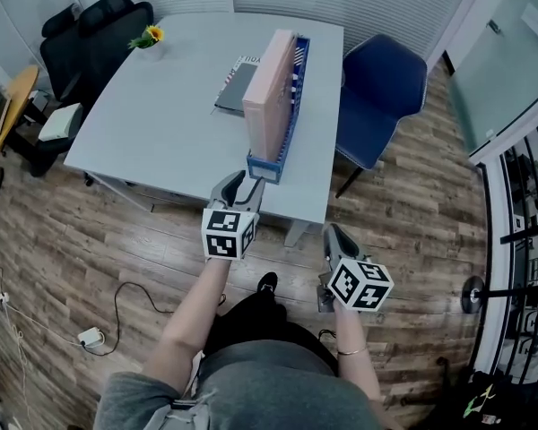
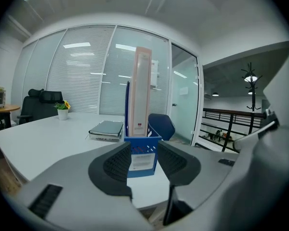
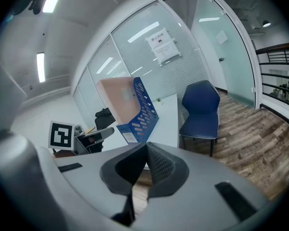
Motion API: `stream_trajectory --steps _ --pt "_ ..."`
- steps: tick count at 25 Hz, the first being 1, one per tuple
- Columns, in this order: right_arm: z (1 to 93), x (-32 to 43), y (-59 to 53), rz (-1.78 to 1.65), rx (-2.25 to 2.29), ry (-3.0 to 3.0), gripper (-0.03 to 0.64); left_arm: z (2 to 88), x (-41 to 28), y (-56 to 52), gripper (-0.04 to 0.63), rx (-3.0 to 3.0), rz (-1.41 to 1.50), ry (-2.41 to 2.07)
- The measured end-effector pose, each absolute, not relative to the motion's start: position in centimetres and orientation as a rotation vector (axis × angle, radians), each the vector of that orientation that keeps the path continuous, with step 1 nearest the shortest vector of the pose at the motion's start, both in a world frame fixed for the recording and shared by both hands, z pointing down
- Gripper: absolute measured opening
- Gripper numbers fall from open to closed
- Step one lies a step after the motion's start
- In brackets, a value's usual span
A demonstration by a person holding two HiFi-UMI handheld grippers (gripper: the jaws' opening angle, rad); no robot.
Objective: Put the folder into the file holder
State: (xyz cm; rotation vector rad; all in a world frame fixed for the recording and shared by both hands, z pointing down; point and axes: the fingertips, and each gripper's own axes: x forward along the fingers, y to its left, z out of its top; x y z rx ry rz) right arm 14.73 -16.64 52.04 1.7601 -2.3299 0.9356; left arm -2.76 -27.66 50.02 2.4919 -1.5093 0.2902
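Pink folder (image 1: 269, 92) stands upright on its edge inside the blue file holder (image 1: 262, 166), at the near right part of the table (image 1: 152, 124); judged: the placing step looks done and the task is at or near its end. Left tool (image 1: 242, 187) is held just off the near table edge, pointing at the holder's front; jaws apart, nothing between them. Right tool (image 3: 145, 152) is lower, over the floor, well apart from the holder; jaws closed tip to tip, nothing in them. Next move, if any: a nudge to seat the folder fully; this calls for the left tool to go forward. Hidden: the folder's bottom edge lies behind the holder walls, so seating cannot be confirmed; notebook (image 1: 236, 86) is partly behind the folder.
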Motion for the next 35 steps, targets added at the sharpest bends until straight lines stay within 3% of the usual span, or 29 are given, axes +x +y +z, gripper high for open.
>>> stream_trajectory --steps 18,35 --pt "51.4 12.4 -14.5 0.829 1.632 -2.387 0.003 51.8 -5.3 -20.9 0.038 2.435 0.321 -1.517" --pt "50.6 11.9 -13.2 0.677 1.585 -2.397 0.003 52.3 -6.7 -17.4 0.034 2.368 0.286 -1.515"
